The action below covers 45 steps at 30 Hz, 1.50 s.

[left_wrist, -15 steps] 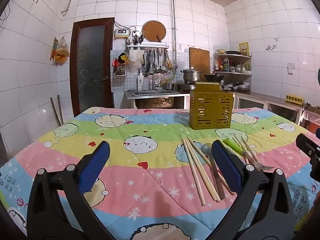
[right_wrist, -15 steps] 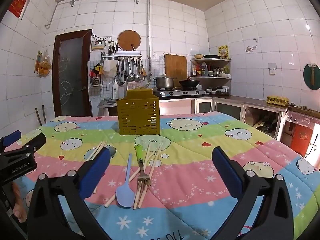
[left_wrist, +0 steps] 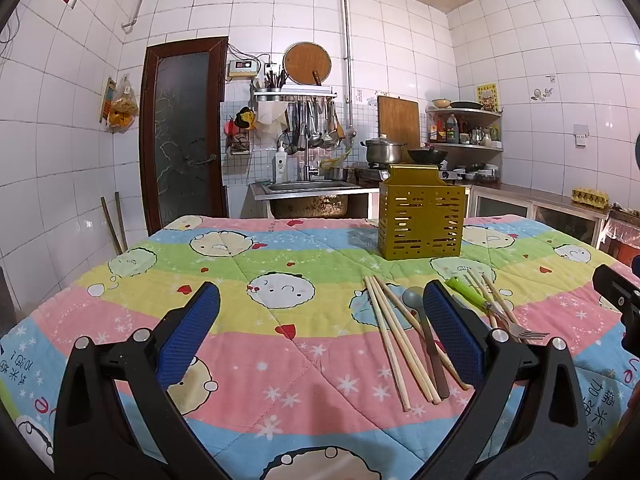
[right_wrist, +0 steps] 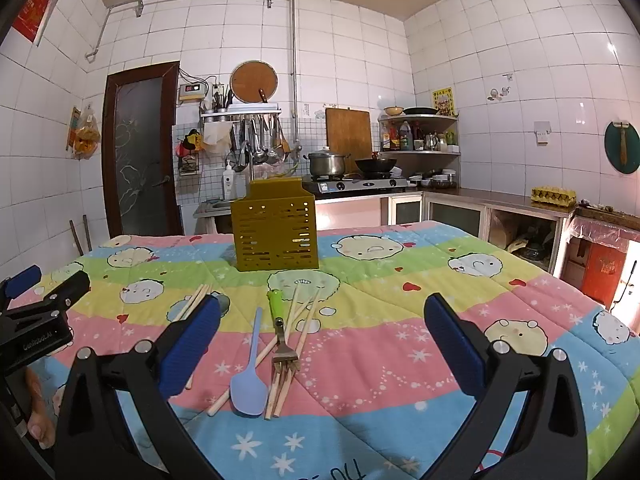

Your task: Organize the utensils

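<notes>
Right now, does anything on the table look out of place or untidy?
Yes. The chopsticks, blue spoon and green-handled fork lie loose and crossed on the quilt, in front of the yellow holder. Nothing looks spilled or damaged.

Left gripper (left_wrist: 320, 320): we see black plastic frame, two angular arms with triangular cut-outs, silver round screws at joints, blue textured pads (left_wrist: 188, 332) on inner faces of fingers. Right gripper (right_wrist: 320, 332): same build, black arms, silver screws, blue ribbed pads (right_wrist: 452, 344). In right wrist view, left gripper body shows at frame edge, black block with small white lettering we cannot read surely, blue pad tip above. Bare fingers (right_wrist: 38, 420) below it; no sleeve visible.
</notes>
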Each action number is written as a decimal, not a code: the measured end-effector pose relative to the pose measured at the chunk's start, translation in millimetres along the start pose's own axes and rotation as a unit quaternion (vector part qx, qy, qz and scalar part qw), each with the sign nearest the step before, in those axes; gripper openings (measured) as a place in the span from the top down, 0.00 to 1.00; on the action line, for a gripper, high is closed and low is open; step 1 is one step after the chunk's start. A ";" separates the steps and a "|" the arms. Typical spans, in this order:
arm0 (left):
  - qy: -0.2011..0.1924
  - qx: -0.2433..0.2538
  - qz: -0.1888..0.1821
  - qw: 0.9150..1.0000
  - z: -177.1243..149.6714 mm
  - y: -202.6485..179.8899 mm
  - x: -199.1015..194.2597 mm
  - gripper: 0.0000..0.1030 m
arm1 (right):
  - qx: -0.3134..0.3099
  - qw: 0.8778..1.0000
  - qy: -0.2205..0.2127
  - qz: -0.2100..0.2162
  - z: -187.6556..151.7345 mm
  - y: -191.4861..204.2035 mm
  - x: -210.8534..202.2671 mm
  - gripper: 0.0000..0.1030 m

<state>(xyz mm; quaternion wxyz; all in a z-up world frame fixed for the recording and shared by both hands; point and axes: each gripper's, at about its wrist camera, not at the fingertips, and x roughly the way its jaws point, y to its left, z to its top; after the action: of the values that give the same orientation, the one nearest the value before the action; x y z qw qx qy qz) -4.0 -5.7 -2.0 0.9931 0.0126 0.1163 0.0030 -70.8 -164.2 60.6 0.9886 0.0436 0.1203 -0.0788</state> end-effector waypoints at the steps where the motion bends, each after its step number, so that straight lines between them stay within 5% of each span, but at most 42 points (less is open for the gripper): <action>1: 0.000 0.000 0.000 1.000 -0.1 -0.3 0.0 0.05 | 0.000 1.000 0.000 0.000 0.1 -0.1 -0.2 0.04; 45: -0.014 0.000 0.005 1.000 2.0 4.3 -7.3 0.05 | -0.001 1.000 -0.007 -0.003 2.0 -5.4 -2.8 0.04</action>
<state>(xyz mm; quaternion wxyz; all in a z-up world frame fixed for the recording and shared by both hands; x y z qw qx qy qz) -10.7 -1.5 1.8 0.9946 0.0129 0.1026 0.0077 -74.0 -169.4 62.9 0.9892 0.0422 0.1140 -0.0824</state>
